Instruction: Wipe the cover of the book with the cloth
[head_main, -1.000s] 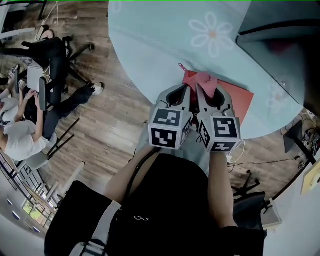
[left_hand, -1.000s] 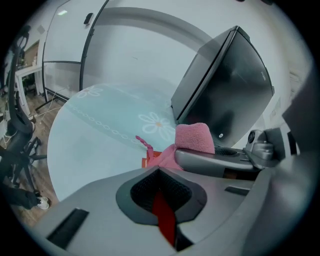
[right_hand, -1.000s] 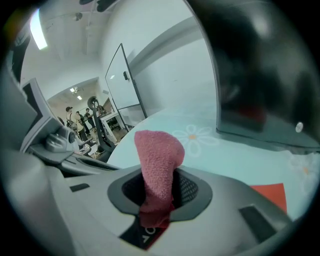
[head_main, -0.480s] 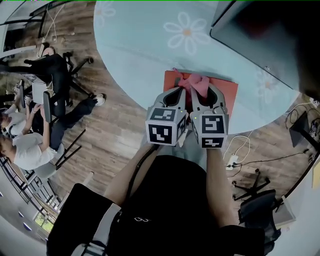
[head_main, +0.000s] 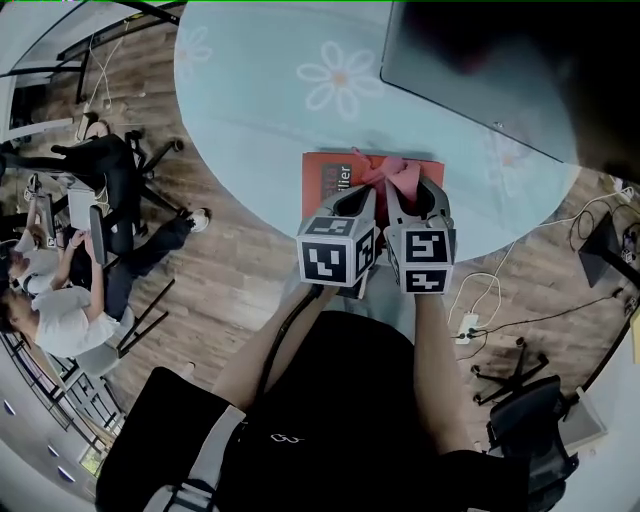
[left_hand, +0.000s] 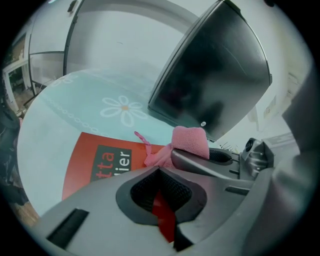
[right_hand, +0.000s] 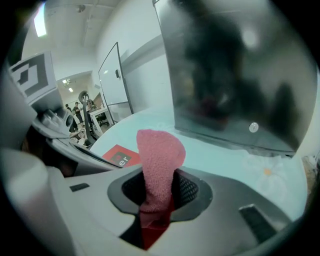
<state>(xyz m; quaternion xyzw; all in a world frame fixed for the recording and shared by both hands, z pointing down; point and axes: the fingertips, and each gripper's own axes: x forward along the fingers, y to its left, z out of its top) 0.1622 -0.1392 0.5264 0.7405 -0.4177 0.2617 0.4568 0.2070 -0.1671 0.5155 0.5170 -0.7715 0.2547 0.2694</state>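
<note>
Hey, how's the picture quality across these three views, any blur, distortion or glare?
Head view: strong fisheye, the table edge bows, detail fairly sharp. Left gripper view: black round vignette, book lettering legible. Right gripper view: cloth crisp, the dark screen behind it murky and smeared, ceiling light blown out at upper left.

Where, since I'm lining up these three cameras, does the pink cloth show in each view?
Head view: pink cloth above centre, on the red book, at the right gripper tips.
Left gripper view: cloth right of centre, beyond the other gripper's jaw.
Right gripper view: cloth dead centre, standing up between the shut jaws.
Shared landmark: the red book's white lettering, left of the cloth in all three.
</note>
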